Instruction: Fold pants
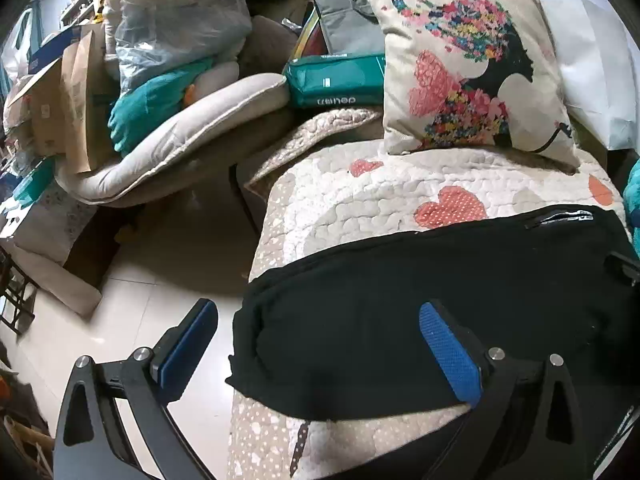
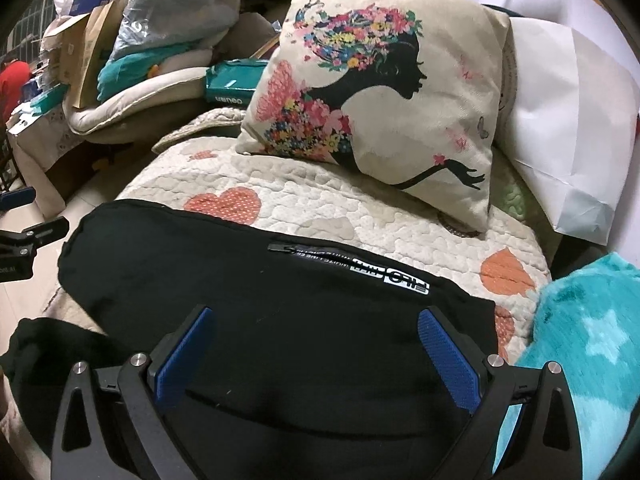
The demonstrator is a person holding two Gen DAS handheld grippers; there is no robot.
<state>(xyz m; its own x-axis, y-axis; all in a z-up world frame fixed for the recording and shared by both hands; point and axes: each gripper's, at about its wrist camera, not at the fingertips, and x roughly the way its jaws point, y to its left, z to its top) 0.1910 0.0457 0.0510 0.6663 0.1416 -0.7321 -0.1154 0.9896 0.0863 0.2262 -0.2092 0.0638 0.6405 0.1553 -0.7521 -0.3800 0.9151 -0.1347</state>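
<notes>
Black pants point(image 1: 400, 312) lie folded in a thick band across the quilted seat cover point(image 1: 360, 196). A zipped pocket with a white label point(image 2: 384, 272) faces up. My left gripper point(image 1: 316, 312) hovers open over the pants' left end, at the seat's corner, with nothing between its blue pads point(image 1: 448, 348). My right gripper point(image 2: 312, 320) stands open above the middle of the pants point(image 2: 280, 320), also holding nothing. The left gripper's black frame point(image 2: 24, 240) shows at the left edge of the right wrist view.
A printed cushion point(image 1: 472, 64) leans at the back of the seat, a white bag point(image 2: 568, 128) beside it. A teal fluffy blanket point(image 2: 580, 344) lies at the right. Piled bedding, bags and boxes point(image 1: 160, 80) crowd the left, over a tiled floor point(image 1: 132, 320).
</notes>
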